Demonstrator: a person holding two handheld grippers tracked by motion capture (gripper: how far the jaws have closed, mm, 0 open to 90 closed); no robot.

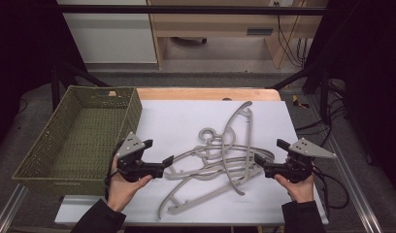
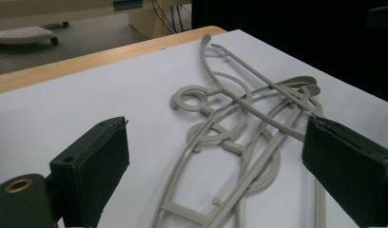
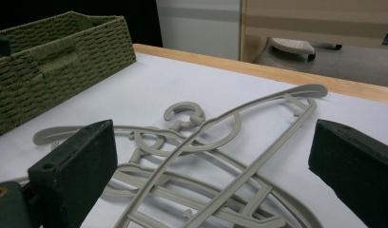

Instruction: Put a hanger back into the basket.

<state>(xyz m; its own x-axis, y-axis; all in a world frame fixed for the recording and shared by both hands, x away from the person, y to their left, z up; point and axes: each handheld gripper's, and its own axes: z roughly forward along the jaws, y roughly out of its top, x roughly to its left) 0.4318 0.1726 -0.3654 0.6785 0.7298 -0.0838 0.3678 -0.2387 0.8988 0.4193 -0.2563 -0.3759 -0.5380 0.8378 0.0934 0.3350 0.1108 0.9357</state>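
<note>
Several grey plastic hangers point(image 1: 224, 154) lie tangled in a pile on the white sheet point(image 1: 176, 116) in the middle of the table. My left gripper point(image 1: 158, 151) is held at the pile's left edge, open, its jaws pointing right toward the hangers point(image 2: 230, 123) with nothing between them. At the pile's right edge my right gripper point(image 1: 271, 150) is open too, facing left at the hangers point(image 3: 201, 142). In both gripper views the black jaws stand wide apart, low over the sheet, just short of the pile. A hand holds each gripper from below.
A green woven basket point(image 1: 133, 114) stands empty at the table's left, beside the sheet, and its wall point(image 3: 49, 61) appears in the right gripper view. The wooden table edge point(image 1: 206, 93) runs along the back. Cables trail off the table's right side.
</note>
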